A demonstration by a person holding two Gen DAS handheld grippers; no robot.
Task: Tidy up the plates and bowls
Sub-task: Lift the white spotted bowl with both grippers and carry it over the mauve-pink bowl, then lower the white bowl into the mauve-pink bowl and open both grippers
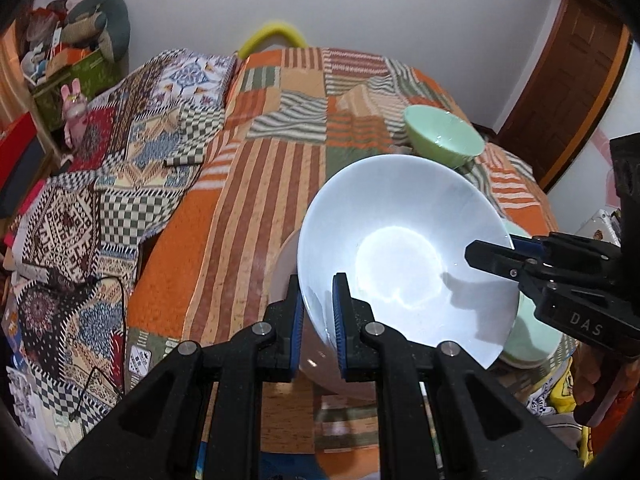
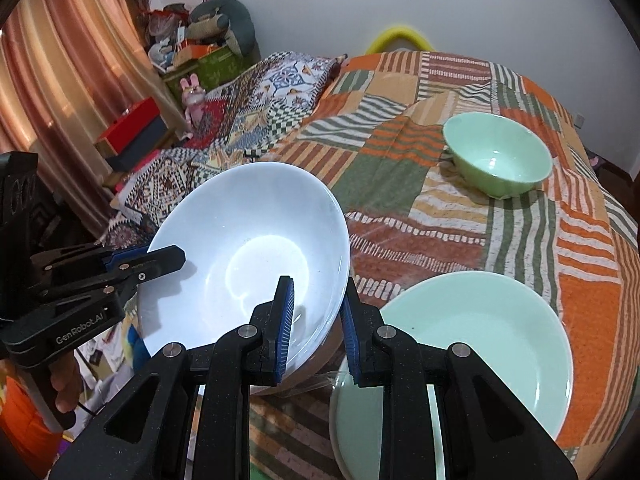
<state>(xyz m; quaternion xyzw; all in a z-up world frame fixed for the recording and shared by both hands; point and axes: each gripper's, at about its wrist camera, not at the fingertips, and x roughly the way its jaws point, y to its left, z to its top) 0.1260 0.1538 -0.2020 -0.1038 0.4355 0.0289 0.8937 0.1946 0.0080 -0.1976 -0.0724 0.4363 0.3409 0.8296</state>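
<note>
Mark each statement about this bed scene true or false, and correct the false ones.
1. Both grippers grip the white bowl by its rim. True: the left gripper and the right gripper each straddle it.
2. The white bowl rests flat on the bedspread. False: it is held tilted.
3. A green bowl sits alone farther back. True.
4. The green plate is stacked inside the green bowl. False: it lies apart, nearer the right gripper.
</note>
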